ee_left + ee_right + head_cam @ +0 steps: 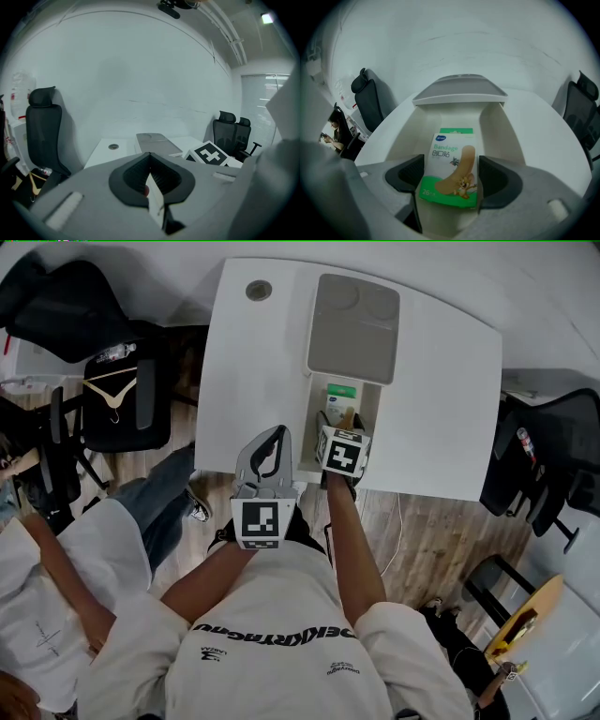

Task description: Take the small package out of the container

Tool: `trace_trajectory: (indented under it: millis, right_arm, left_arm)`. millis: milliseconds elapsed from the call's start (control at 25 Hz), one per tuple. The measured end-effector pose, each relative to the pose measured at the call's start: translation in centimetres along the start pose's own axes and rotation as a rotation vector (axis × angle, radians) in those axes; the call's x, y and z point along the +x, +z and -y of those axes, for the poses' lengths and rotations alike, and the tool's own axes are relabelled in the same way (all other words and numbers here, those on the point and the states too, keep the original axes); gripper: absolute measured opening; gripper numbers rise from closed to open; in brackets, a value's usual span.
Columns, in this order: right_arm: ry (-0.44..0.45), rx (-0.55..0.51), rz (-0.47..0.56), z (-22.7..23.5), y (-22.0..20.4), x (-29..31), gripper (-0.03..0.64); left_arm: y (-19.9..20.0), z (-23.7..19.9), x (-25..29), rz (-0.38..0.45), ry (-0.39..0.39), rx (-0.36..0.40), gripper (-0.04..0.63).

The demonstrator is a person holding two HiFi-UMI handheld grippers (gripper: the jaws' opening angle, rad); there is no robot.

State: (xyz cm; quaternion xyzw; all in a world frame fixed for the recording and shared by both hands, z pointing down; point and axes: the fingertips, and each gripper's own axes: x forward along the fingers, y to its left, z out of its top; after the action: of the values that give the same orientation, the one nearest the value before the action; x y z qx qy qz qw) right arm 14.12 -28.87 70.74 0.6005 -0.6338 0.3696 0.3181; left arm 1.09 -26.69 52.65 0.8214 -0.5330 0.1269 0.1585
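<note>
A white open container (372, 413) with its grey lid (354, 329) flipped back sits on the white table (441, 399). My right gripper (451, 176) reaches into the container's near end (499, 136), and its two dark pads press both sides of a green-and-white bandage box (450, 168), which stands tilted up. A second green package (456, 131) lies behind it. From the head view my right gripper (340, 431) covers part of the box (337, 411). At the table's front edge my left gripper (277, 439) is shut on a thin white flat piece (154, 199).
A round cable hole (259, 290) lies at the table's far left. Black office chairs stand to the left (112, 399) and right (553, 465) of the table. A seated person (37, 615) is close on my left, and a yellow round table (530, 615) is at lower right.
</note>
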Motion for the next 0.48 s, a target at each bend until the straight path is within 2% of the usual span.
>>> trace_trajectory:
  millis: [480]
  right_arm:
    - [-0.026, -0.02, -0.038, -0.06, -0.12, 0.34, 0.351]
  left_arm:
    - [0.08, -0.35, -0.05, 0.003, 0.004, -0.006, 0.008]
